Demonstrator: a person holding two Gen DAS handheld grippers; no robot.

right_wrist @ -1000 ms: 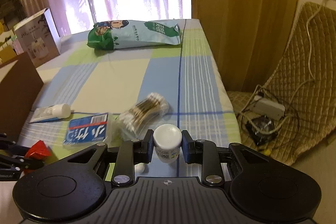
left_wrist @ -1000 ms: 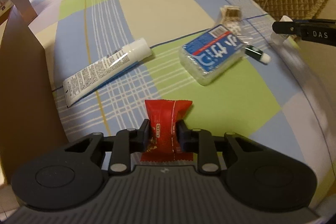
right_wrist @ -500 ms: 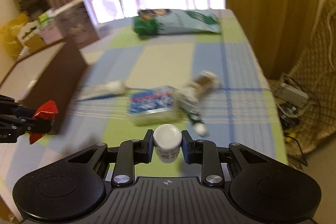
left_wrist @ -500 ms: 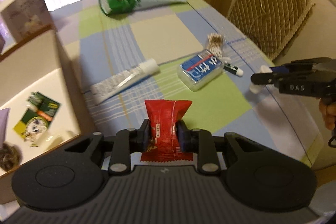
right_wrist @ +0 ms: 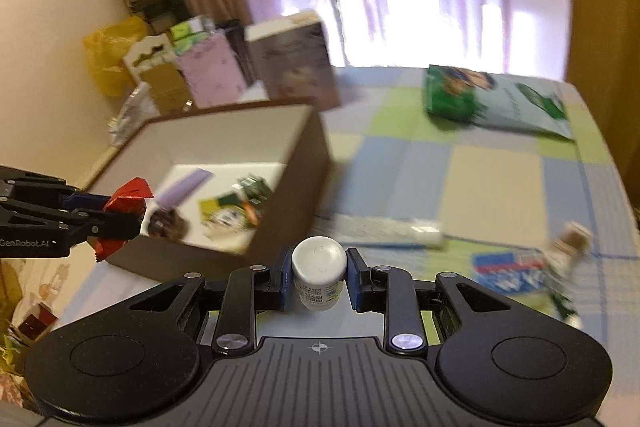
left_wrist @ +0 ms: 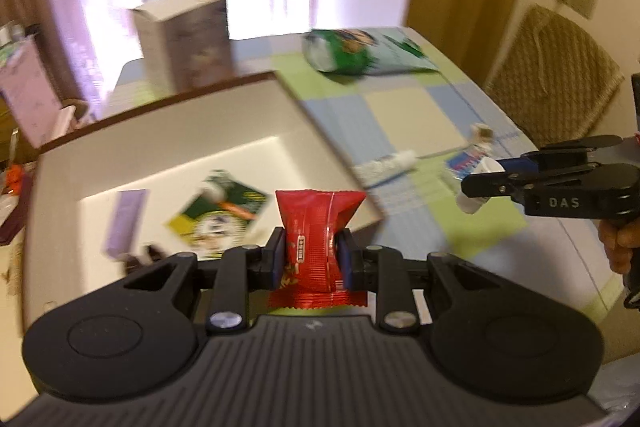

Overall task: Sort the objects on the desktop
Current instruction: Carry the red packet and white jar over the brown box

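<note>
Here, red packet (left_wrist: 320, 227) pinched between left jaws, white bottle (right_wrist: 319, 277) seemingly between right jaws.

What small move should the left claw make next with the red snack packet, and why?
Probably carry it a little further over the brown box and then release. The left claw is shut on the red snack packet, which hangs at the box's near edge; sorted items already lie inside.

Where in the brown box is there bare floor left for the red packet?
The box floor is bare along its far side, behind the purple stick and green-yellow packet. Its near half is crowded. On the table, the cream square below the green bag is free.
</note>
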